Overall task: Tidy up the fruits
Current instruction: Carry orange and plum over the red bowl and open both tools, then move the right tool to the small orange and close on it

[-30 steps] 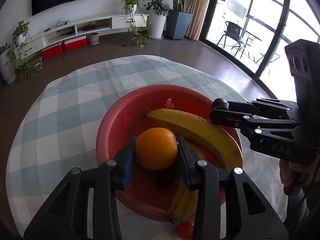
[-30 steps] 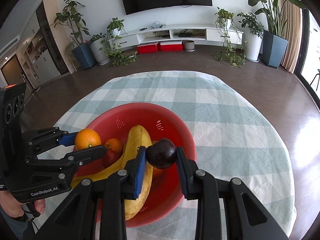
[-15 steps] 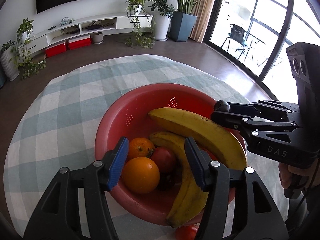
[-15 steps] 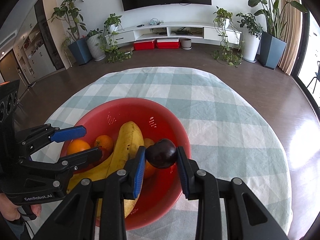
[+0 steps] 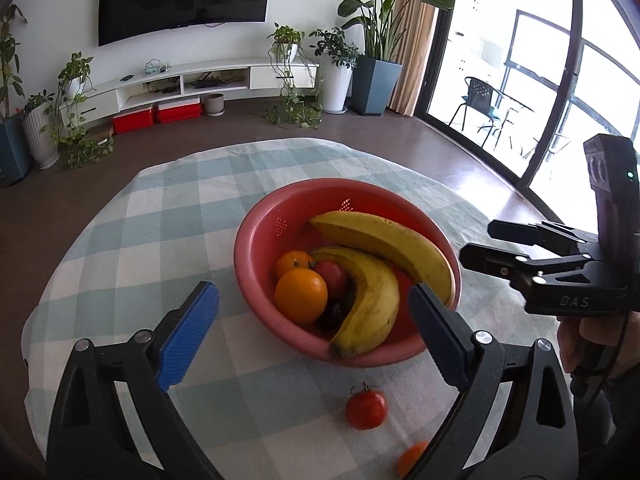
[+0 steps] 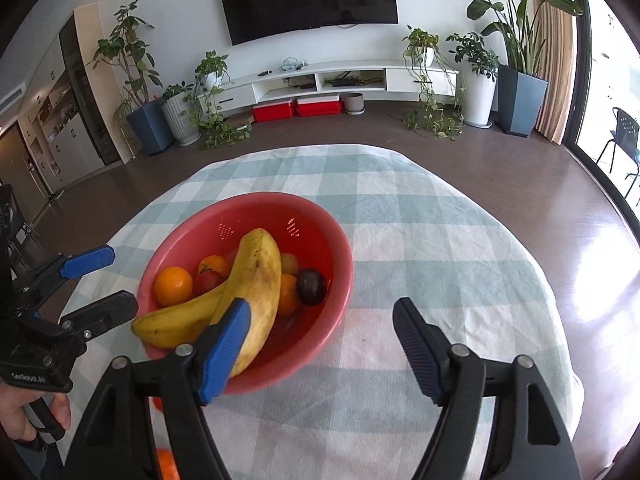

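A red bowl (image 5: 256, 236) (image 6: 336, 240) sits on the checked tablecloth. It holds two bananas (image 5: 384, 236) (image 6: 260, 272), an orange (image 5: 300, 296) (image 6: 173, 285), a smaller orange (image 5: 291, 262), a tomato (image 5: 333, 276) and a dark plum (image 6: 311, 285). My left gripper (image 5: 314, 334) is open and empty, pulled back in front of the bowl. My right gripper (image 6: 322, 350) is open and empty, just off the bowl's near right rim. A loose tomato (image 5: 366, 408) and a small orange (image 5: 412, 456) lie on the cloth near me.
The round table (image 6: 460, 240) has cloth edges dropping off all around. The right gripper body (image 5: 568, 276) hangs at the bowl's right side; the left gripper body (image 6: 52, 320) hangs at its left. An orange fruit (image 6: 166, 464) lies below the right gripper.
My left gripper let go of the orange into the bowl, opened wide and pulled back. My right gripper let go of the plum into the bowl and opened.
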Demonstrator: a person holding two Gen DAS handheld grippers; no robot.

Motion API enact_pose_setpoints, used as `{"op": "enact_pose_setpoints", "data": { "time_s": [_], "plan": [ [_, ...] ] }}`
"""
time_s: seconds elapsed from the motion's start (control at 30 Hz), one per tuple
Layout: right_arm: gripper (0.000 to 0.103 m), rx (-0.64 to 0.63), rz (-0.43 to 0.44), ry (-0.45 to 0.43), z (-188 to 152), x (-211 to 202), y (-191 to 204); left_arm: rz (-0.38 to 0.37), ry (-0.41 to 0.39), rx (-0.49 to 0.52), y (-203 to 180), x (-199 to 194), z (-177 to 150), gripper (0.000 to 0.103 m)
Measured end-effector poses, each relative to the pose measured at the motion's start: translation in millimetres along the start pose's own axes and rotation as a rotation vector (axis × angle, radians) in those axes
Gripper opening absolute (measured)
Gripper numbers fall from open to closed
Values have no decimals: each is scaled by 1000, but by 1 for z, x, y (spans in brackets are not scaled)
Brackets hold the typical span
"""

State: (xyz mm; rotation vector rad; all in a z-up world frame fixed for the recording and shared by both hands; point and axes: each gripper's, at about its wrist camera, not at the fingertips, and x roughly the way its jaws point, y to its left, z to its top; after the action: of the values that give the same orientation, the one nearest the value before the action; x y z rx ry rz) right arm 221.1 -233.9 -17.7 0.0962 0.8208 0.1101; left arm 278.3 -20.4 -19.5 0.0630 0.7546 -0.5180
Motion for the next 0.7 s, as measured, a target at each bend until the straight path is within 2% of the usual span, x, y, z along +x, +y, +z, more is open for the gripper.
{"op": "enact_pose_setpoints", "data": {
  "time_s": [0.07, 0.2, 0.33, 0.53, 0.7],
  "plan": [
    [84, -1, 26, -28, -22, -18, 7, 18, 2, -9, 0, -11, -16, 103],
    [85, -33, 73, -39, -62, -43, 32, 102, 5, -4, -6, -33, -48, 103],
    [86, -86, 113, -51, -93, -58, 63, 136, 0, -63, -7, -54, -79, 103],
    [87, -141, 136, -8, -117, -50, 99, 149, 6, -89, -11, -72, -110, 103],
    [87, -171, 109, 11, -125, -42, 113, 161, 10, -119, -6, -78, -123, 103]
  ]
}}
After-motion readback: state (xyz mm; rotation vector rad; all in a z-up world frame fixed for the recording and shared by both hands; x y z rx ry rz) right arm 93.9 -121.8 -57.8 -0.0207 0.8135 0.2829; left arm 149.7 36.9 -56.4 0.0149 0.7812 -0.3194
